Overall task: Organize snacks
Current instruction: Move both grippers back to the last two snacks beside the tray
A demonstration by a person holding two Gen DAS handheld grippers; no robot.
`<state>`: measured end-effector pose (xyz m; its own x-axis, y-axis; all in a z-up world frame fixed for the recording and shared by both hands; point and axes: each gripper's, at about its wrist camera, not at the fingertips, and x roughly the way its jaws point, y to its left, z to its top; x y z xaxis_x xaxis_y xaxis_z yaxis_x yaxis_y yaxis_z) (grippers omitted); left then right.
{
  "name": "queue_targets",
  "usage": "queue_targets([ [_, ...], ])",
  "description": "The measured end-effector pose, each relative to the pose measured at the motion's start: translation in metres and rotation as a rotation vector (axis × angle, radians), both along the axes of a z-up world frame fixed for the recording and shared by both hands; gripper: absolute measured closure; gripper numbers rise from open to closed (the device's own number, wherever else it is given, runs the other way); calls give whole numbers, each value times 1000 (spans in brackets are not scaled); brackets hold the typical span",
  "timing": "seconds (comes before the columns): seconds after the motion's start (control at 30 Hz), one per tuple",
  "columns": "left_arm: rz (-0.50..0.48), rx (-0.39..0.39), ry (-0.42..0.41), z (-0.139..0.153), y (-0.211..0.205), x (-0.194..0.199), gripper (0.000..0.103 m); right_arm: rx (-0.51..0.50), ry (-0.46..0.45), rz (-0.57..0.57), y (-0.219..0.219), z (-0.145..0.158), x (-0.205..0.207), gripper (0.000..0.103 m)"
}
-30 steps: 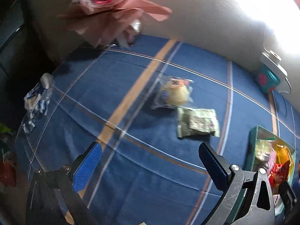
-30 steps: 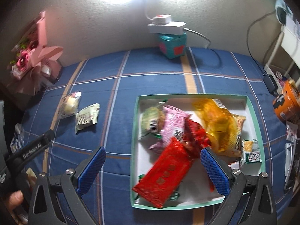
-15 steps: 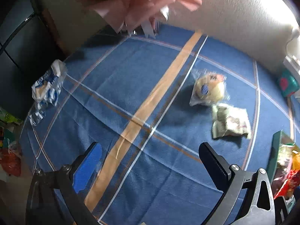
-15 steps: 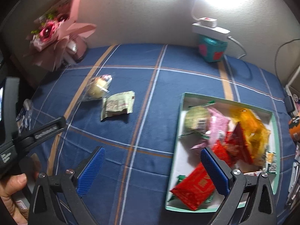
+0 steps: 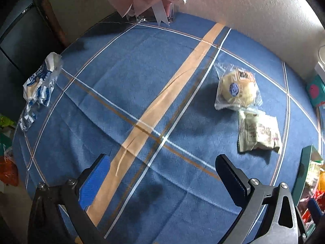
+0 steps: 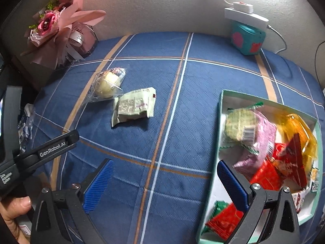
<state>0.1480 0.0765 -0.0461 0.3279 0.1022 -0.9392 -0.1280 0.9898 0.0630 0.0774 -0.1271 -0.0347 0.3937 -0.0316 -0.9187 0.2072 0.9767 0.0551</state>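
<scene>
Left of the tray point(image 6: 220, 109): two snack packets, one bun point(image 6: 107, 83), one green point(image 6: 133, 105); both grippers point(image 5: 162, 170) point(image 6: 165, 174) spread, empty.

tablecloth point(image 5: 126, 93): matt woven cloth | bun wrapper point(image 5: 237, 89): glossy clear plastic

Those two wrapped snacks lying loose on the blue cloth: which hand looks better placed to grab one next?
Probably the left. The left gripper is open and empty, with the bun packet and green packet just ahead. The right gripper, also open, sits beside the tray, farther from them.
</scene>
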Motion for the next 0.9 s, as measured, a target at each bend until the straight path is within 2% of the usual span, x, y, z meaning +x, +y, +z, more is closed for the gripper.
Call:
queue_targets([
  [0.13, -24, -2, -6, 4, -10, 8, 0, -14, -14, 22, 4, 1, 13, 0],
  [0.23, -83, -40, -26, 10, -20, 17, 0, -26, -12, 37, 6, -3, 29, 0],
  [0.37, -141, -30, -40, 19, -24, 37, 0, -48, 11, 52, 10, -15, 49, 0],
  [0.47, -176, 5, -66, 27, -28, 50, 0, -45, 21, 60, 10, -23, 66, 0],
  [0.67, -205, -101, -25, 22, -26, 78, 0, -43, 31, 86, 20, -37, 95, 0],
  [0.9, -227, -136, 12, 17, -32, 95, 0, -32, 63, 86, 28, -62, 113, 1],
])
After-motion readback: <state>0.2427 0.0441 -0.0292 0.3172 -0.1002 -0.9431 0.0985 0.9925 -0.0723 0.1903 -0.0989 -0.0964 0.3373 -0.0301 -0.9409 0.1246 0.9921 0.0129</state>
